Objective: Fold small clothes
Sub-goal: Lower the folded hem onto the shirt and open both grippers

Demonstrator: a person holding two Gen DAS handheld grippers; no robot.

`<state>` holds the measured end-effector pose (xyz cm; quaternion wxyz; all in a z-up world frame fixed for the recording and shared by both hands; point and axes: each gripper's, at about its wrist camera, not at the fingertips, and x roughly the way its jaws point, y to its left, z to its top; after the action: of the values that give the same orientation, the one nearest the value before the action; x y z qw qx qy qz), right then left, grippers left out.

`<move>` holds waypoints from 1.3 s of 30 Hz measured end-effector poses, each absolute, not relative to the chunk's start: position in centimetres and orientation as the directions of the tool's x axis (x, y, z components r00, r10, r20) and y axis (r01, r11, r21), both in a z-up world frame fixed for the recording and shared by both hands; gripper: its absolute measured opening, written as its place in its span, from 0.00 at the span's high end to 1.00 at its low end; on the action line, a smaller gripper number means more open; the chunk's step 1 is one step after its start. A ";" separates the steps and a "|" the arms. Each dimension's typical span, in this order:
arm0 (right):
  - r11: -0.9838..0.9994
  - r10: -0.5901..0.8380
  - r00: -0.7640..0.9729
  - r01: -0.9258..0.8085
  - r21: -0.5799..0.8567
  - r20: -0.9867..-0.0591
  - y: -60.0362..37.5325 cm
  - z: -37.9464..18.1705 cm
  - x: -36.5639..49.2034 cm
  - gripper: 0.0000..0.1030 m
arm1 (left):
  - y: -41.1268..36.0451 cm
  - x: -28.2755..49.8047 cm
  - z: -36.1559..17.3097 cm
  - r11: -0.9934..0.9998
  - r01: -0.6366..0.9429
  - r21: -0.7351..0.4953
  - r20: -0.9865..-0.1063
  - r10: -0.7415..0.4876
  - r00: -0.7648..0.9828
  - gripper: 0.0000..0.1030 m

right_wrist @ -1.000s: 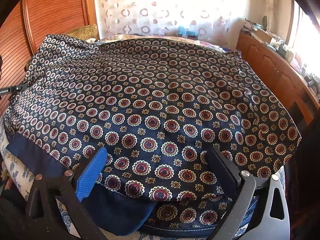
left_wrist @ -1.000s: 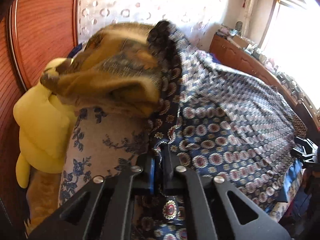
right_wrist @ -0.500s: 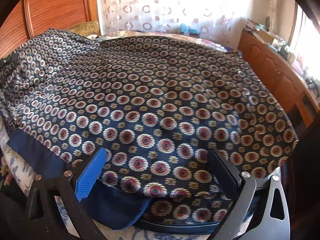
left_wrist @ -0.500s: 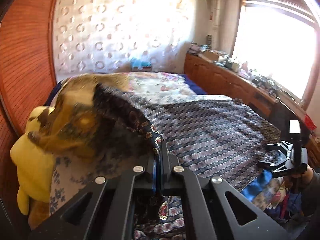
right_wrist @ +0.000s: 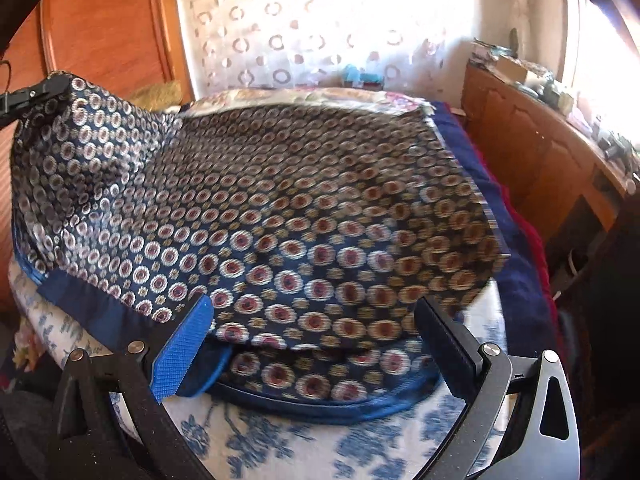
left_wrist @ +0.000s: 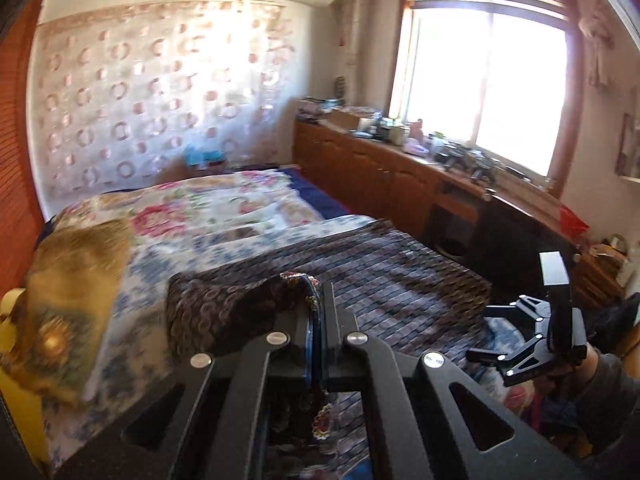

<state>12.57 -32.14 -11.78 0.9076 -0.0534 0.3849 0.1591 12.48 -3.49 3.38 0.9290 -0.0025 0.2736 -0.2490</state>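
I'm pinching a corner of the patterned garment (right_wrist: 280, 216) in the closed left gripper (left_wrist: 320, 320), lifting it off the bed (right_wrist: 256, 440), while the right gripper (right_wrist: 316, 332) is hanging wide open, holding nothing. Worried the slippery-looking cloth slides out mid-fold, or drags the whole piece crooked since nothing's pinning the near hem.

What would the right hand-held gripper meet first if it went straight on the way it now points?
Most likely the patterned garment on the bed. The right hand-held gripper stands open, tilted downward, with the garment's near hem already between its fingers. How high it hovers above the cloth is unclear.
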 end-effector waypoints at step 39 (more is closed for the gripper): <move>0.967 0.230 0.714 -0.243 0.074 -0.662 -37.3 -9.1 11.8 0.02 | -14.1 13.7 1.4 0.764 0.643 -0.055 -0.682 -0.499 0.534 0.63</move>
<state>11.84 -37.35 -9.05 0.9256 -0.0094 0.3561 0.1277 13.70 -14.09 1.36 0.8700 0.1016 0.3539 -0.3280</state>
